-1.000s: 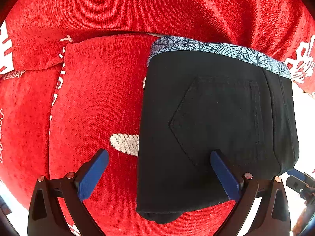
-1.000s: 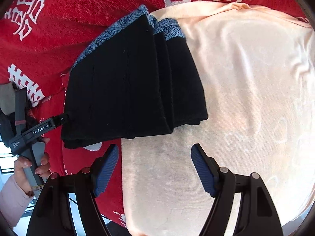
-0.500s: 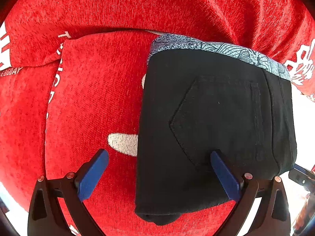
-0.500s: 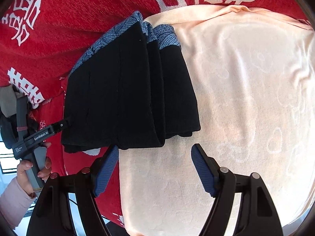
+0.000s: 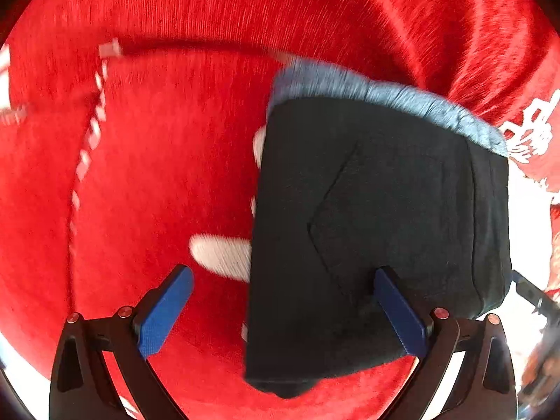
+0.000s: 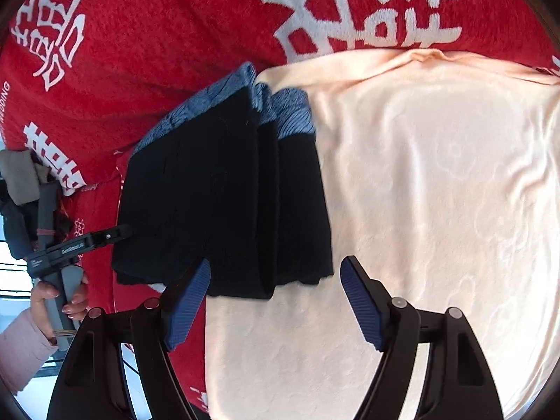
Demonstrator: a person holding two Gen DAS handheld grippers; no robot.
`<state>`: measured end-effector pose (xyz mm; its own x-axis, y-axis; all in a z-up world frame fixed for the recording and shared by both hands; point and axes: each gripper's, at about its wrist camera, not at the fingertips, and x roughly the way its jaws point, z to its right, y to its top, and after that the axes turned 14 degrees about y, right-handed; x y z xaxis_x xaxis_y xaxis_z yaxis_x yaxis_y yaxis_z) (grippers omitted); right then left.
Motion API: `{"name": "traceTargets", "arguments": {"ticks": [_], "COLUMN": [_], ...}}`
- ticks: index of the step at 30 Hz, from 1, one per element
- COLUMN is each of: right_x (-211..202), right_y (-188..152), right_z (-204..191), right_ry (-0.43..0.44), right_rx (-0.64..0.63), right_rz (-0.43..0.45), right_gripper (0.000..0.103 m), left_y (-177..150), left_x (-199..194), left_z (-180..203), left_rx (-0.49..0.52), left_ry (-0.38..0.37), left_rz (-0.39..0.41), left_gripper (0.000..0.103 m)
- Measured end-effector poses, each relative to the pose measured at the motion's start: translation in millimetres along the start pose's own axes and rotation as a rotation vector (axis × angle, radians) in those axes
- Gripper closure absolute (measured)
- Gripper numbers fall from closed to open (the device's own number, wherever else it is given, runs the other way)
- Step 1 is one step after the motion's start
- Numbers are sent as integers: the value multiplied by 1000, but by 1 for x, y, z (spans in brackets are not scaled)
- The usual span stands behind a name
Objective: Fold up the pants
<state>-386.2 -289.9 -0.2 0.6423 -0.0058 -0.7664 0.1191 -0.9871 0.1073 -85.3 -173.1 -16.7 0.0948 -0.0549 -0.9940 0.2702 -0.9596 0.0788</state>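
Your black denim pants with the blue patterned waistband (image 5: 378, 231) look fully folded, and your left gripper (image 5: 280, 315) and right gripper (image 6: 276, 304) are both wide open, holding nothing.

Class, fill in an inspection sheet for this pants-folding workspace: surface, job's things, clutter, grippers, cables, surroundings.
Surface: red blanket with white characters; peach towel laid over part of it.
Job's things: black pants, folded into a stack, blue patterned waistband showing, lying partly on the blanket, partly on the towel.
Clutter: nothing seen.
Grippers: left gripper open, empty, over the pants' edge; right gripper open, empty, at the pants' near edge.
Cables: nothing seen.
Surroundings: person's hand and pink sleeve holding the left gripper's handle.
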Motion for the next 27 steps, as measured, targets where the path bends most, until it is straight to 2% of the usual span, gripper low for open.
{"name": "traceTargets", "arguments": {"ticks": [2,4,9,15,18,22,23,24,25,26,27], "right_x": [0,-4,8,29,39,39,36,33,31,26,24], "right_y": [10,24,42,51,60,73,75,75,74,74,73], "right_z": [8,24,54,71,77,79,78,77,73,70,64], "right_ry": [9,53,156,336,381,338,312,296,299,302,305], "right_rx": [12,29,72,79,102,147,144,142,149,150,144], "right_rz": [-2,-4,-52,-141,-146,-133,-133,-133,-126,-117,-111], "right_gripper": [23,23,22,22,20,24,34,42,46,53,57], "left_y": [7,15,31,43,49,51,51,47,45,42,40], "left_x": [-7,-5,31,67,70,72,72,68,62,55,47], "left_z": [-2,-7,-14,-17,-10,-5,0,4,5,5,5], "left_rx": [36,58,83,52,55,43,32,22,21,32,45], "left_ry": [-1,-38,-170,-328,-321,-290,-285,-289,-278,-268,-260], "left_rz": [56,56,-45,-80,-28,-6,-2,10,32,53,77], "left_gripper": [0,0,0,0,0,0,4,13,22,28,39]}}
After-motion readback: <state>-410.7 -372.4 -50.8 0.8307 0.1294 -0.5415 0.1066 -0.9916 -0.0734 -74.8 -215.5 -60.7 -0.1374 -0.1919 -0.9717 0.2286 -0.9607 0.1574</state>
